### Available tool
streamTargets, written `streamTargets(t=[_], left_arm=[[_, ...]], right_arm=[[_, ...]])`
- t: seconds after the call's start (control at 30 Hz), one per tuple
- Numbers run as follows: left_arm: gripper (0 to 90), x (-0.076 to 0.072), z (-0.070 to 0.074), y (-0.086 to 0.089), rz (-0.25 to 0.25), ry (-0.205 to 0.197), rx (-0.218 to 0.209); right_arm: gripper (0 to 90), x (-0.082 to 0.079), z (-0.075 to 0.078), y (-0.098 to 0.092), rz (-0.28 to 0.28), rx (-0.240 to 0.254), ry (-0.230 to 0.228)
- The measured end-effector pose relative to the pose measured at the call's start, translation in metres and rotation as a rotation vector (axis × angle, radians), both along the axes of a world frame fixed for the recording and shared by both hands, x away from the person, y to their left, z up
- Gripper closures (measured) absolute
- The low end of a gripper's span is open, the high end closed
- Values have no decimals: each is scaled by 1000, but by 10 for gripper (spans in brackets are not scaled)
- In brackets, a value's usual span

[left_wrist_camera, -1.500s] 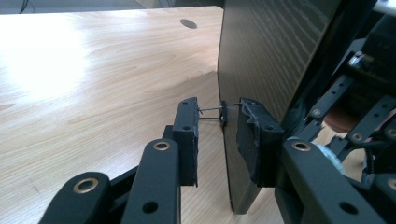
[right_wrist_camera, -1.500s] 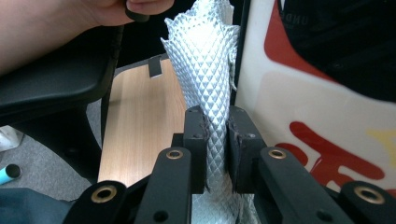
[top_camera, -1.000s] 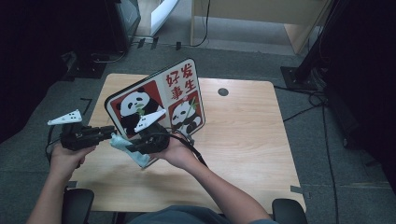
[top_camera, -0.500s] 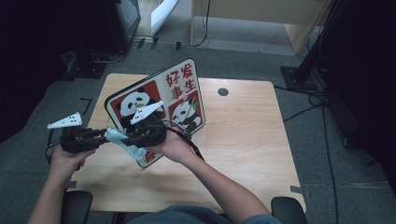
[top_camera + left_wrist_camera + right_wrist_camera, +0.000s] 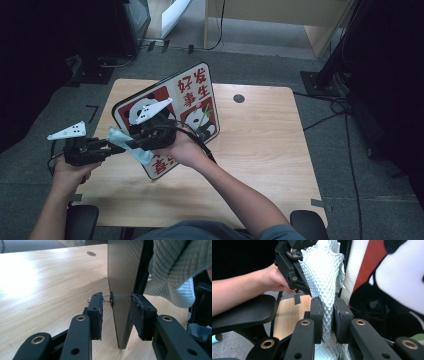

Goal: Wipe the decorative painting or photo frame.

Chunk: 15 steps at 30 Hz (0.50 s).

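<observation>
Since the earlier frames my right gripper (image 5: 131, 142) has carried the cloth (image 5: 131, 146) up the printed face of the panda board (image 5: 192, 95), from near its lower edge toward the middle of its left side, and my left gripper's (image 5: 106, 145) jaws have just been opening around the board's edge. In the left gripper view the board (image 5: 123, 290) stands on edge on the table (image 5: 50, 277), its thin edge between my two pads (image 5: 96, 312): the right pad looks to lie against it, the left one stands off, where a small wire clip (image 5: 106, 298) juts from the board, so the hold is slack, not a pinch. In the right gripper view my jaws are pressed together on the pale quilted cloth (image 5: 324, 285), which hangs bunched just beside the board's red and white print (image 5: 372, 270). To wipe well, I judge I should firm up the left hold first so the board cannot tip away, then drag the cloth flat across the face in overlapping strokes, keeping the hard jaws off the print.
</observation>
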State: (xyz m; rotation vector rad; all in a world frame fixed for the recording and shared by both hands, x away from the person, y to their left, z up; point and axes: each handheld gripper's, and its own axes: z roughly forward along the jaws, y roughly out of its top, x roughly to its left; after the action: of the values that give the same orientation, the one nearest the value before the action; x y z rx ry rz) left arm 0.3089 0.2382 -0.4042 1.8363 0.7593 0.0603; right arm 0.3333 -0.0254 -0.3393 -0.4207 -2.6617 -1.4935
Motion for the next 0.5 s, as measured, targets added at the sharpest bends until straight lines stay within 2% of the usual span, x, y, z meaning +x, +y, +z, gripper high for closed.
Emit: streamTargets(t=[0.5], left_arm=[[626,-3,2,-13,-29,-20,9]], right_arm=[[803,4,19,-2,3,1,-7]])
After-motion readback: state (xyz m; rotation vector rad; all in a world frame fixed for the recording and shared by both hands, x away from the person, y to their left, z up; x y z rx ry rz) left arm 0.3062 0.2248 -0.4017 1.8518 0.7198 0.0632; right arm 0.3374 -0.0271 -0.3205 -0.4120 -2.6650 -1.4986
